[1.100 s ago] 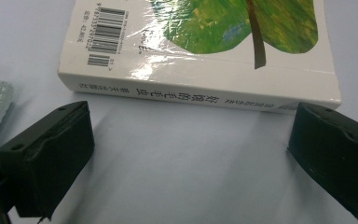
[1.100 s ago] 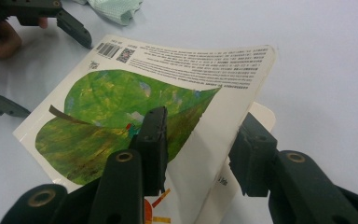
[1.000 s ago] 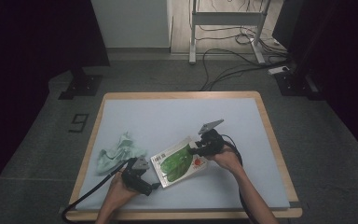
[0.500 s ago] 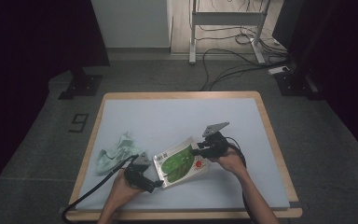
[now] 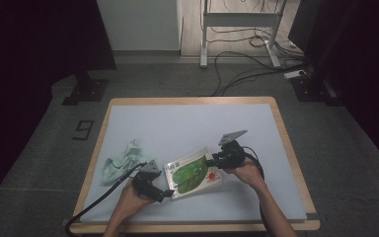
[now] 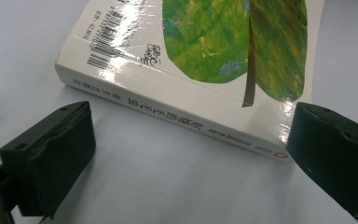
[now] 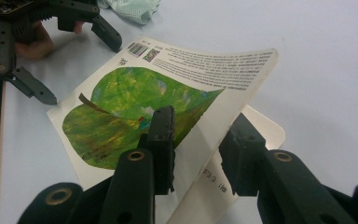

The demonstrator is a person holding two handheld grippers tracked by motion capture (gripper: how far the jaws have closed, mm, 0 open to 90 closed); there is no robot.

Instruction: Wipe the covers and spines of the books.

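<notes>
Hands at the near edge of the table work a picture book that lies flat on the pale blue top, its spine toward the person's left. The left gripper rests at the book's near left corner with its jaws spread wide and nothing between them; in the left gripper view the spine runs across just ahead of the two black pads, close but apart. The right gripper has the cover pinched at the book's right, fore-edge side, its jaws having just been closing on that sheet, which now curls up off the pages beneath. Of the two, the right hand sits on the side that swings, the left on the hinge side, so the likely next move is to fold the cover over toward the spine while the left steadies the block. Farther left lies a crumpled mint-green cloth, well apart from the book.
</notes>
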